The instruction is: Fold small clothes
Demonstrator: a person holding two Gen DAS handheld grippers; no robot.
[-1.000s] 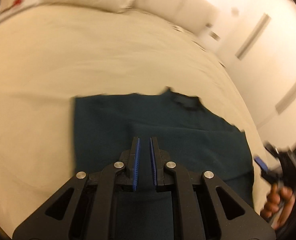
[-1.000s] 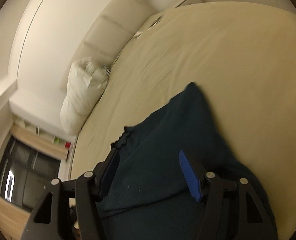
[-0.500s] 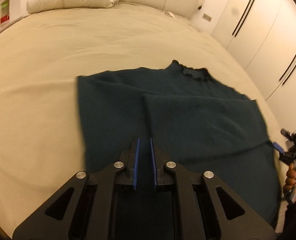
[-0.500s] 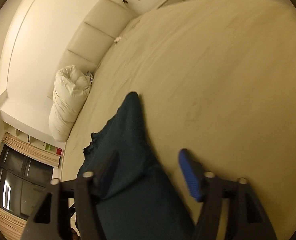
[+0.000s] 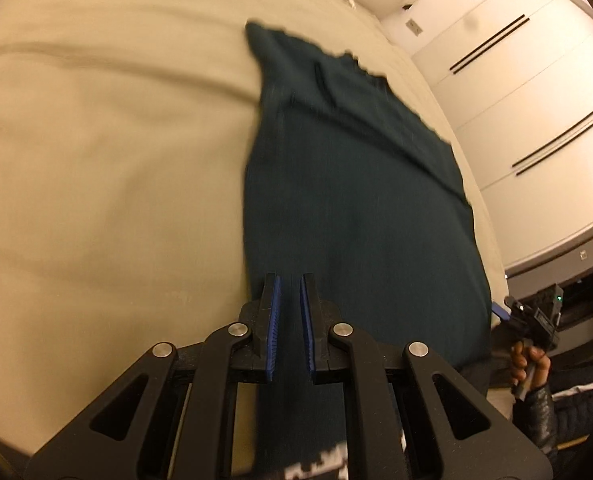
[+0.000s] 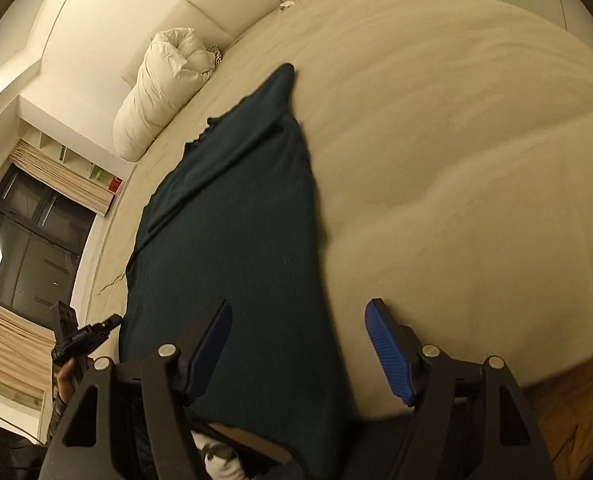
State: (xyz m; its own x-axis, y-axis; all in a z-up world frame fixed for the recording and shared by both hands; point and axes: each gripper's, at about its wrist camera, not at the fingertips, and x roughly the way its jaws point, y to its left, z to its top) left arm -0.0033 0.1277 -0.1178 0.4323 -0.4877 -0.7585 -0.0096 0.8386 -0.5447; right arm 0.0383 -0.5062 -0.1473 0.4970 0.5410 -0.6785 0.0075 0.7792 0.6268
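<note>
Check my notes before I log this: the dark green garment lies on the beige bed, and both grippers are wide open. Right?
Not quite. The garment does lie on the bed, but only the right gripper is open, as the right wrist view shows. The left gripper is nearly shut, its blue pads close together in the left wrist view.
</note>
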